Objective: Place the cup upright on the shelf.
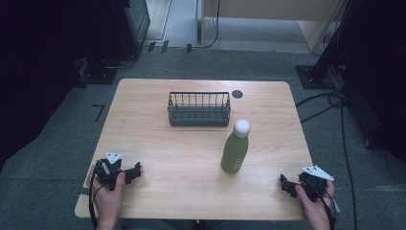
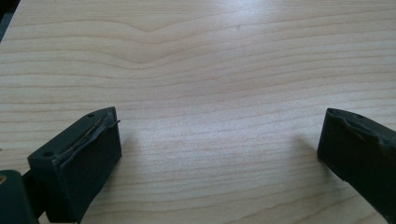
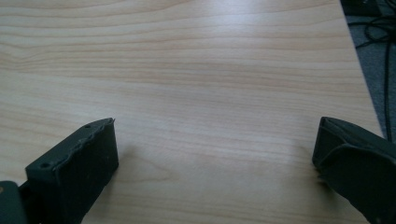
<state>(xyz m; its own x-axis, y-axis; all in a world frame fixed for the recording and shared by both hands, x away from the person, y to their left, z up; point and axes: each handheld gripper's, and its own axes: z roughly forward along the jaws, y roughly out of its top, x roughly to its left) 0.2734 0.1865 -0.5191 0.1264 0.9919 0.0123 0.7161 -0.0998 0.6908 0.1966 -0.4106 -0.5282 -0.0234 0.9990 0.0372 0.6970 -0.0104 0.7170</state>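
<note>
On the pale wooden table (image 1: 158, 158) stands a tall green metal bottle with a rounded white cap (image 1: 235, 148), upright, a little toward three o'clock of the table's middle. It is the thing nearest the grippers, and so the likely one to be taken up. Behind it, at about eleven o'clock from the bottle and apart from it, sits a dark wire basket with a solid lower band (image 1: 199, 109), and nothing shows in it from above.

The left gripper (image 1: 136, 171) rests near the table's front edge at about eight o'clock from the bottle, well apart from it; in the left gripper view its jaws stand wide with bare wood between them. The right gripper (image 1: 283, 184) lies at about four o'clock from the bottle, nearer than the left one; in the right gripper view its jaws are likewise spread wide and hold nothing.

The bottle looks stiff and smooth (probably coated steel), so it should not give under the pads but may slip. Whether it is full, hence heavy, cannot be told. Being tall and narrow, it would tip easily if nudged near the cap. The straight body below the shoulder seems the best place to grip, squarely from the side.
</note>
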